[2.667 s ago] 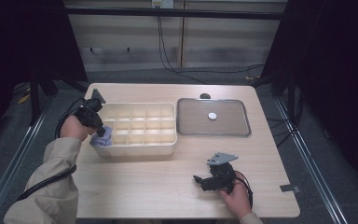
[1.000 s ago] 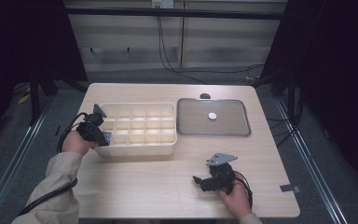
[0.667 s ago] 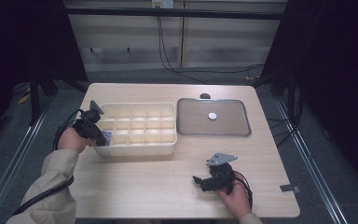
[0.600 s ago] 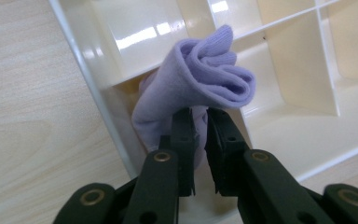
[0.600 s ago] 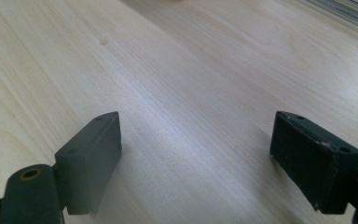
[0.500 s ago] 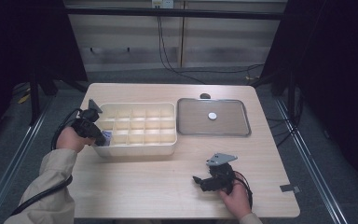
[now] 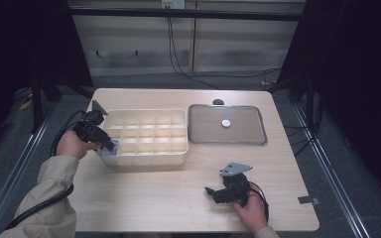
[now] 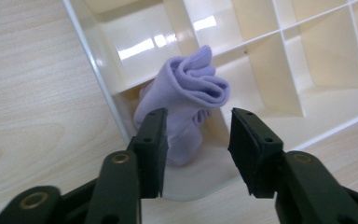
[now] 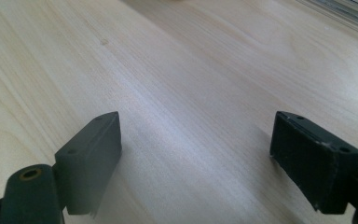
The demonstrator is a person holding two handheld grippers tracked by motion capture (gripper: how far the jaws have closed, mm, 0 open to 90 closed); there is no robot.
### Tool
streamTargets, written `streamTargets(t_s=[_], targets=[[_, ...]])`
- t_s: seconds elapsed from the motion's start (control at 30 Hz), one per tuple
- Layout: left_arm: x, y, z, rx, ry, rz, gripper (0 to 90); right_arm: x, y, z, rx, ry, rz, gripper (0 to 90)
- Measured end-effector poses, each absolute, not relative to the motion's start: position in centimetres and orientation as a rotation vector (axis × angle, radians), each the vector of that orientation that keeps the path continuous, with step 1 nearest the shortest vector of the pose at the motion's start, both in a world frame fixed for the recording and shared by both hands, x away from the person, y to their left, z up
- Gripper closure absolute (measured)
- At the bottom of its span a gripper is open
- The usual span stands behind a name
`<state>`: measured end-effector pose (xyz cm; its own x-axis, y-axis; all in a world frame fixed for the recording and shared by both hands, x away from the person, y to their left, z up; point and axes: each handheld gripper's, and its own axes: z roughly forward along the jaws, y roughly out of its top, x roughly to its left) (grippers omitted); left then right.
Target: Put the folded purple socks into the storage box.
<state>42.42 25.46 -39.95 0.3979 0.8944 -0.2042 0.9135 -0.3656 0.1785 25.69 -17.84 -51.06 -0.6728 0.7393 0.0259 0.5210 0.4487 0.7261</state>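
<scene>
While the rolled lilac sock [image 8: 186,100] is sitting upright in the near corner compartment of the cream divider tray [image 8: 98,79], leaning on the partition wall, the left gripper [image 8: 196,147] is hanging just above it with its jaws partly apart; they have just been opening, and the sock is lying beyond the pads, with the left pad perhaps brushing the cloth. Judging from this, the release is finishing, so the hand should be lifting straight up, keeping the jaws parted so no fold is catching and dragging the roll out over the tray's rim. In the high view the left gripper [image 7: 110,146] is hovering at the tray's [image 7: 144,157] near left corner. The right gripper [image 9: 205,163] is resting wide open and empty over bare wooden table [image 9: 191,70], well apart.
</scene>
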Motion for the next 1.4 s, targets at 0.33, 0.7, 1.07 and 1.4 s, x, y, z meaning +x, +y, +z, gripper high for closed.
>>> streamTargets(t_s=[0.33,0.7,1.07,1.4], targets=[[42.2,24.8,-39.2,2.397,1.551,-0.097,46.8,25.7,-17.8,-51.1,1.081,2.409,1.053,16.1],[42.1,24.2,-38.9,2.41,1.518,-0.098,38.3,25.7,-17.8,-51.1,1.081,2.409,1.053,16.1],[41.9,23.5,-38.4,2.409,1.482,-0.09,30.1,25.7,-17.8,-51.1,1.081,2.409,1.053,16.1],[41.7,23.3,-38.3,2.404,1.465,-0.086,27.4,25.7,-17.8,-51.1,1.081,2.408,1.053,16.1]])
